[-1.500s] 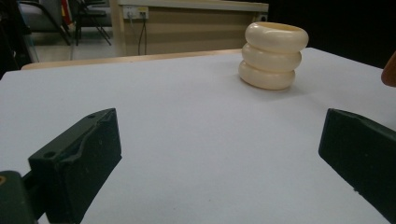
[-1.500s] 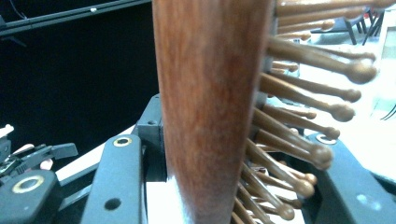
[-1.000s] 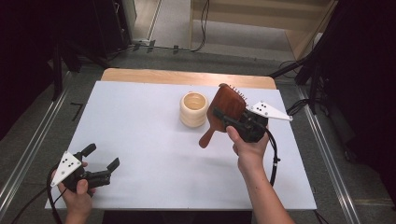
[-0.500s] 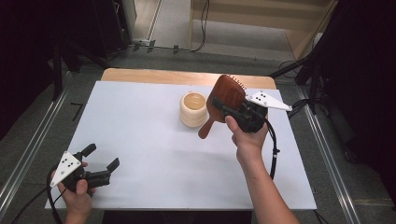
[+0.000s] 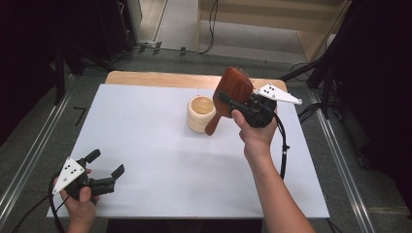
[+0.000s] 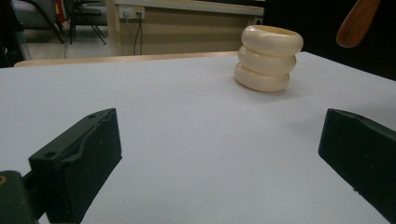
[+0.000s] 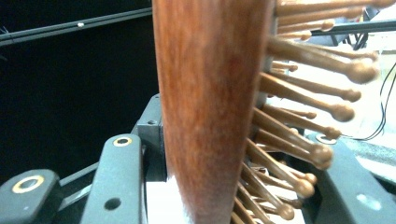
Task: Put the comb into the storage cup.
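A dark red wooden hairbrush [image 5: 234,86] hangs in the air, handle pointing down beside a cream ribbed cup [image 5: 200,113]. My right gripper [image 5: 236,104] is shut on the brush head, at the far right of the white table [image 5: 145,131]. In the right gripper view the brush back [image 7: 210,102] stands upright between the jaws, its bristles [image 7: 303,116] pointing right. My left gripper [image 5: 107,162] rests open near the front left edge, nothing between its fingers. The left gripper view looks across the table at the cup [image 6: 268,58] and the handle tip [image 6: 357,21].
A strip of bare wood [image 5: 160,79] runs along the table's far edge. Metal rails [image 5: 340,160] flank the table on both sides. Cables lie on the floor behind it.
The right gripper has lifted the hairbrush higher and slightly away, so the handle tip now hangs next to the cup. The left gripper has stayed put.
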A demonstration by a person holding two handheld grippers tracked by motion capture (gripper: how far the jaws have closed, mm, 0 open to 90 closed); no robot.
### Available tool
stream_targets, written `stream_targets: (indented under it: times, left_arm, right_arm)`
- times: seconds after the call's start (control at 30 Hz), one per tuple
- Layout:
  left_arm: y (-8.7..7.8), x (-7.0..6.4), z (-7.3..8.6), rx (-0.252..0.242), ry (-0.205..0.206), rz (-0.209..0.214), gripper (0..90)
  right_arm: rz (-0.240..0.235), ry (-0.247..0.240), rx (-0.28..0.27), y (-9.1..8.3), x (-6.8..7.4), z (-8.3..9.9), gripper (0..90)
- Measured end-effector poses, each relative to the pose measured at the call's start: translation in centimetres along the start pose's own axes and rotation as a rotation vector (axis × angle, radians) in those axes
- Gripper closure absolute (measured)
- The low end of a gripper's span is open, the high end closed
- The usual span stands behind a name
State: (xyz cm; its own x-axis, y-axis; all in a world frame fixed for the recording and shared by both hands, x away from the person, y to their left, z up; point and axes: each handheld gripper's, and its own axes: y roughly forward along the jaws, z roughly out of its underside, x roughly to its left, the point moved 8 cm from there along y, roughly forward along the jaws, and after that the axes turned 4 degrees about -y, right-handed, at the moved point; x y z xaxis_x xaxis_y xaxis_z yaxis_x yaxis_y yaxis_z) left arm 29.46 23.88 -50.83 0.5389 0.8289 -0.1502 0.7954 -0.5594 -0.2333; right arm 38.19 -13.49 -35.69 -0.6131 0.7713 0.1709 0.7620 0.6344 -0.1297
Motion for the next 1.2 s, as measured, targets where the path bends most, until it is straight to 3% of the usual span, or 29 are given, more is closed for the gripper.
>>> stream_targets:
  times: [0.83, 1.2]
  left_arm:
    - [0.0, -0.1, 0.0, 0.0, 0.0, 0.015, 0.0]
    - [0.0, -0.1, 0.0, -0.002, -0.002, 0.024, 0.0]
  right_arm:
    - [0.004, -0.027, -0.014, 1.6, -0.3, -2.5, 50.3]
    - [0.014, -0.003, -0.026, 2.7, -1.2, -3.2, 50.3]
